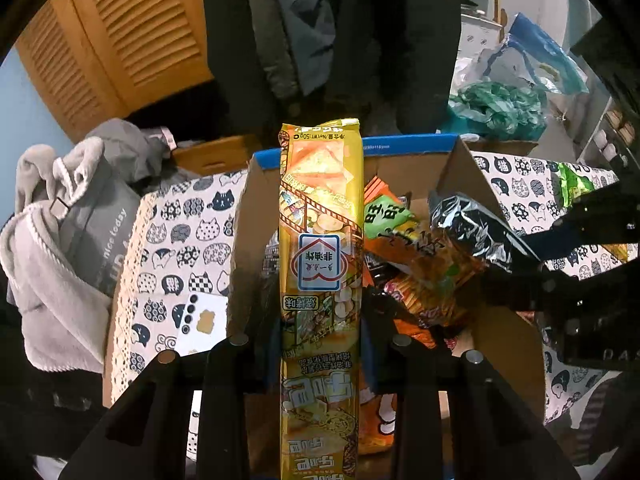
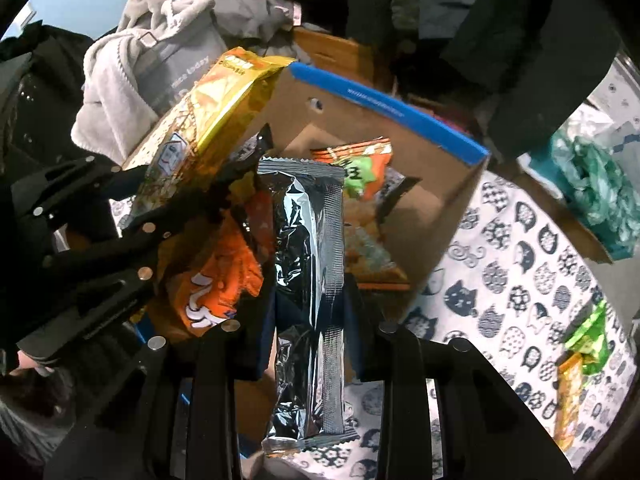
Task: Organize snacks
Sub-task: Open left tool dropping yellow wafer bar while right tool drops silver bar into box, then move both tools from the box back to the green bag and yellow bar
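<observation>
My left gripper (image 1: 322,336) is shut on a long yellow snack packet (image 1: 322,216) and holds it upright over the open cardboard box (image 1: 404,146). My right gripper (image 2: 310,304) is shut on a shiny black foil packet (image 2: 308,240) over the same box. The black packet also shows in the left wrist view (image 1: 476,224), and the yellow packet in the right wrist view (image 2: 212,108) with the left gripper (image 2: 172,200) on it. Orange and green snack bags (image 1: 404,248) lie inside the box.
The box stands on a cat-print tablecloth (image 2: 520,264). A green and an orange packet (image 2: 580,360) lie on the cloth to the right. A grey towel and bag (image 1: 64,240) sit left of the box. Hanging coats and a teal plastic bag (image 1: 496,108) are behind.
</observation>
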`<state>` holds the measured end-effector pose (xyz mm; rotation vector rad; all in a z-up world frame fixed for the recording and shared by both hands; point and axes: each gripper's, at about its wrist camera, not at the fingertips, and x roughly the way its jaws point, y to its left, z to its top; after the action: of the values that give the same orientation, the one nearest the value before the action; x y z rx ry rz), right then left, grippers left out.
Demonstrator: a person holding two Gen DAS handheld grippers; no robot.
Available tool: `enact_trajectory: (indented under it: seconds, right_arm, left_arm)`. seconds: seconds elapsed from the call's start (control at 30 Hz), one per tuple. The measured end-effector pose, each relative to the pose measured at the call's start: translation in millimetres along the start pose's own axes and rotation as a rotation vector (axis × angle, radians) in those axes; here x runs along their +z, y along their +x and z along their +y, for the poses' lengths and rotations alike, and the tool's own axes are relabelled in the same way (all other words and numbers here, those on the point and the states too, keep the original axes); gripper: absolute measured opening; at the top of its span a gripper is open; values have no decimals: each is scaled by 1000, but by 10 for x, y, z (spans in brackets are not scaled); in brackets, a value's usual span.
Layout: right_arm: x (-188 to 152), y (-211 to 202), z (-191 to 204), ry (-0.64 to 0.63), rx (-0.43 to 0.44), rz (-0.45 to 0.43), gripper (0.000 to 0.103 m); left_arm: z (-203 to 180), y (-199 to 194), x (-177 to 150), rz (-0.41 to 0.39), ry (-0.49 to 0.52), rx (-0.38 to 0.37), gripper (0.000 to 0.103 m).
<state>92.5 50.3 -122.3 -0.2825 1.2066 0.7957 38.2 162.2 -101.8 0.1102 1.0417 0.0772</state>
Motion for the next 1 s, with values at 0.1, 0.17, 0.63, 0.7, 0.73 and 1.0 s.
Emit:
enact_trajectory:
  seconds: [0.1,0.17,0.63,0.7,0.73,1.0]
  right_arm:
    - [-10,-21,-50,17,-8,-8,44]
    - [-20,-58,-78,16,-18,-16,49]
    - [-370,-312,-419,5,-104,-38,68]
    - [-452,-343,-503,8,-114,-38,69]
    - [-498,-360,-557,12,-120,-38,69]
    - [-803,-507,-978,57,-176,-48,69]
  left_arm:
    - [-1,-21,11,-11,1,20,41]
    - [-2,-28,24,-14,3,27,55]
    - [-291,-106,118,-39,55,18,68]
    - [-374,-117,134,-44,71,11,68]
    - [-420,-125,143,-47,79,9,68]
    - [-801,-155,202,-46,141,-32,70]
